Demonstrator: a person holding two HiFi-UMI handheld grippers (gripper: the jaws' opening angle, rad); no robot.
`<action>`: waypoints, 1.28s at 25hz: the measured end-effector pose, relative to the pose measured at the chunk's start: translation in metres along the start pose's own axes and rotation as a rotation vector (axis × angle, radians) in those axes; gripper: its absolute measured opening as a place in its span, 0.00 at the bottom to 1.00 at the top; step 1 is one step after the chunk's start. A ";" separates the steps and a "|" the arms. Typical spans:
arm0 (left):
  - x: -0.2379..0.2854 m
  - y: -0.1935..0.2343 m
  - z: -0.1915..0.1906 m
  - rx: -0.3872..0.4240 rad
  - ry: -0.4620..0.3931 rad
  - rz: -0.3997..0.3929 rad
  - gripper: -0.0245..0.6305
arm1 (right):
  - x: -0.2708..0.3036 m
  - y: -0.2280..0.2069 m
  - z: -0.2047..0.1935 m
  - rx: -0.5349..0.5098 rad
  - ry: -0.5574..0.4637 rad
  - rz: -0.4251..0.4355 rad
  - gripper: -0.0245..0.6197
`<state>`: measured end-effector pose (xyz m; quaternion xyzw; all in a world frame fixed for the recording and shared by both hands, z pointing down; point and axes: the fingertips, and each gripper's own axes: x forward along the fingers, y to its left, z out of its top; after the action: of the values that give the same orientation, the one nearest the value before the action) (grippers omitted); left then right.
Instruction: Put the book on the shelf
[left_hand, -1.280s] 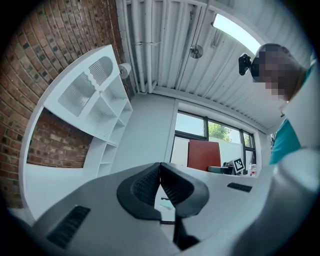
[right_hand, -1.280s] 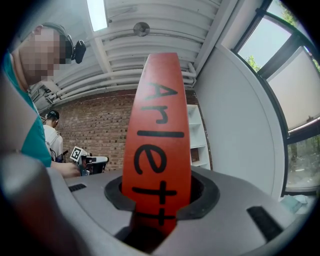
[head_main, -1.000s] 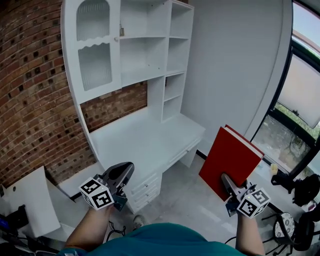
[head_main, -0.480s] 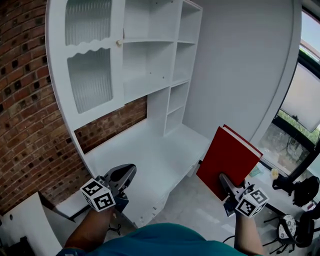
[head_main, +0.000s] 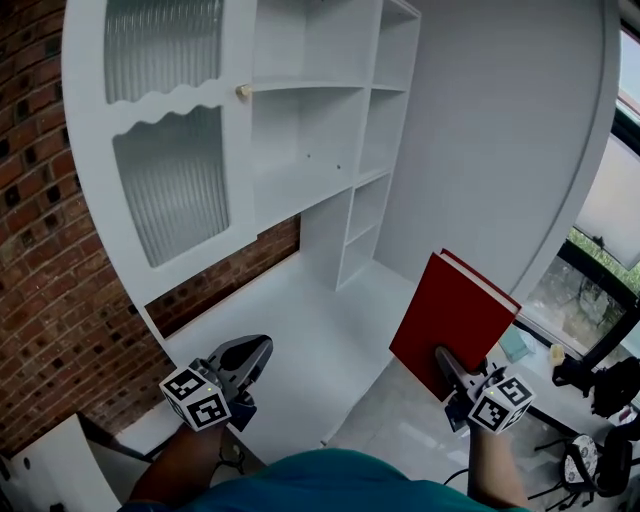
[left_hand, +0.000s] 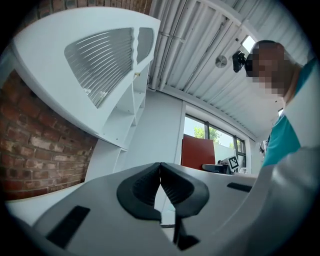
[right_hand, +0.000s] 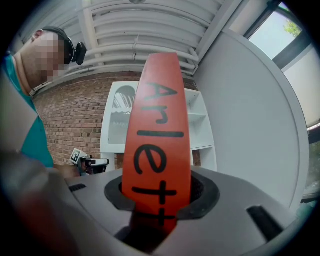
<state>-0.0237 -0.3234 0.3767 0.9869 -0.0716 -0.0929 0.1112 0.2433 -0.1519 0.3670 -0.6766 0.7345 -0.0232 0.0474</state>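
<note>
While the right tool (head_main: 448, 362) clamps the bottom edge of the red book (head_main: 455, 305), held on end in the air by the right edge of the white surface (head_main: 300, 330), the left tool (head_main: 258, 350) hovers over the near edge with its jaws pressed together on nothing. Open room lies between the book and the open-fronted shelf unit (head_main: 310, 130), with a ribbed-glass door (head_main: 170, 190) covering the left bay. Only the right gripper view shows the spine's black lettering; the head view shows the plain cover.
</note>
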 end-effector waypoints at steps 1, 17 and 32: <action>0.003 0.004 0.000 0.000 0.003 0.002 0.06 | 0.005 -0.003 -0.001 0.001 0.000 0.003 0.31; 0.074 0.017 -0.003 0.037 -0.055 0.195 0.06 | 0.052 -0.115 0.007 -0.049 0.034 0.173 0.31; 0.060 0.025 0.012 0.059 -0.051 0.296 0.06 | 0.144 -0.113 0.058 -0.598 0.012 0.242 0.31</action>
<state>0.0292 -0.3595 0.3613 0.9656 -0.2219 -0.0985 0.0928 0.3501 -0.3030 0.3149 -0.5683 0.7840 0.1956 -0.1554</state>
